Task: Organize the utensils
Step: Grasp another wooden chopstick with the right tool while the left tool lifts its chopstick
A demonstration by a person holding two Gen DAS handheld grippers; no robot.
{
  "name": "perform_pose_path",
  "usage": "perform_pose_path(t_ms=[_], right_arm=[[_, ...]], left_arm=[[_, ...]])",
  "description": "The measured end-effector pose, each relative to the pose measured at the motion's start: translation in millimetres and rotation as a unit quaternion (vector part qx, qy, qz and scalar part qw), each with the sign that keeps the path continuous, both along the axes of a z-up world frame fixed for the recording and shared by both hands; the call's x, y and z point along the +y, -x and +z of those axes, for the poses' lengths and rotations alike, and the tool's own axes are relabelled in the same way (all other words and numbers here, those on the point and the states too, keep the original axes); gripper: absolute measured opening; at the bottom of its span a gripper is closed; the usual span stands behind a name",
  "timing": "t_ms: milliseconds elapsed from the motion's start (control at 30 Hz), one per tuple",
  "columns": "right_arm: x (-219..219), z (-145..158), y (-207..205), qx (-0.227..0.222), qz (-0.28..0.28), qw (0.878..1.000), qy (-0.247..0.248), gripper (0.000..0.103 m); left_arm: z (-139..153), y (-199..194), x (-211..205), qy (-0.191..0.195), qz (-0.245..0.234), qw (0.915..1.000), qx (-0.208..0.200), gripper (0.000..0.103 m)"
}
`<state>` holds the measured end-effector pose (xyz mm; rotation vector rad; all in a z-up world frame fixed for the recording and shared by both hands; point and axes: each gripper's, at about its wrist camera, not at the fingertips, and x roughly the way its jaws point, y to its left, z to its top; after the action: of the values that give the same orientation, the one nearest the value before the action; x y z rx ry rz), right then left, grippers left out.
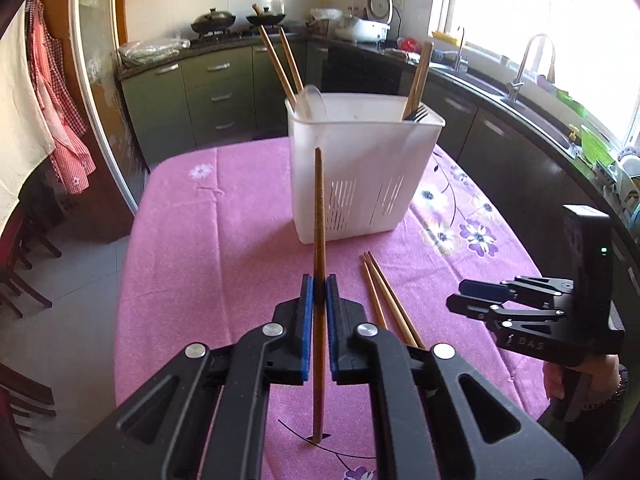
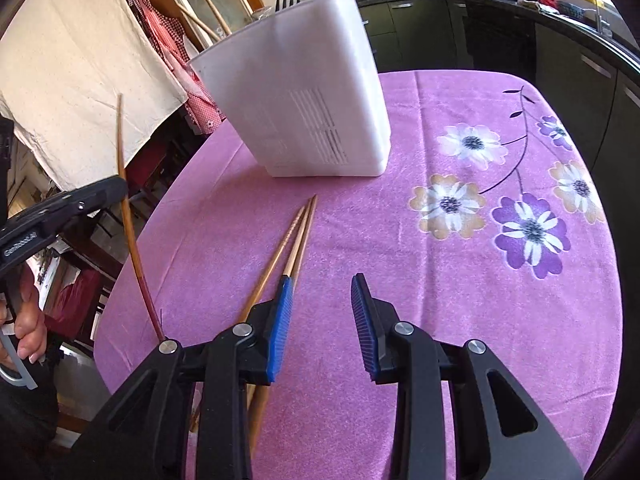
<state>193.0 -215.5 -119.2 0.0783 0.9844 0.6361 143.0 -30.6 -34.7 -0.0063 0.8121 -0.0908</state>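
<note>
My left gripper (image 1: 319, 286) is shut on a brown chopstick (image 1: 319, 216) that stands nearly upright, its lower tip on the pink tablecloth (image 1: 200, 248). The same chopstick (image 2: 130, 220) shows at the left of the right wrist view, in the left gripper (image 2: 108, 192). A white plastic utensil holder (image 1: 360, 168) stands ahead, holding several chopsticks, a spoon and a fork. Two chopsticks (image 1: 384, 300) lie on the cloth to the right; in the right wrist view these two chopsticks (image 2: 292, 240) lie just left of my right gripper (image 2: 320, 312), which is open and empty. The right gripper (image 1: 472, 296) also shows in the left wrist view.
The holder (image 2: 304, 88) stands mid-table on the floral cloth (image 2: 480, 208). Kitchen counters with woks (image 1: 240, 20), a rice cooker and a sink (image 1: 528, 76) lie beyond. Chairs and hanging cloths (image 1: 24, 120) are to the left of the table.
</note>
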Motion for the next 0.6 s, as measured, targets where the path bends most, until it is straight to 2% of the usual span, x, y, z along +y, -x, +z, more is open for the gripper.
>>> perform_pose_path(t_ms=[200,300,600], right_arm=[[36,-9,-8,0.002,0.023,0.999,0.039,0.020],[47,-13,-9,-0.009,0.019,0.997,0.070,0.019],[59,-24,-14,-0.010,0.011,0.994,0.104,0.019]], left_arm=[[8,26,14,0.003,0.022,0.9987,-0.046,0.006],[8,38,20,0.010,0.031,0.9977,-0.060,0.006],[9,64,21,0.005,0.052,0.9939,-0.097,0.006]])
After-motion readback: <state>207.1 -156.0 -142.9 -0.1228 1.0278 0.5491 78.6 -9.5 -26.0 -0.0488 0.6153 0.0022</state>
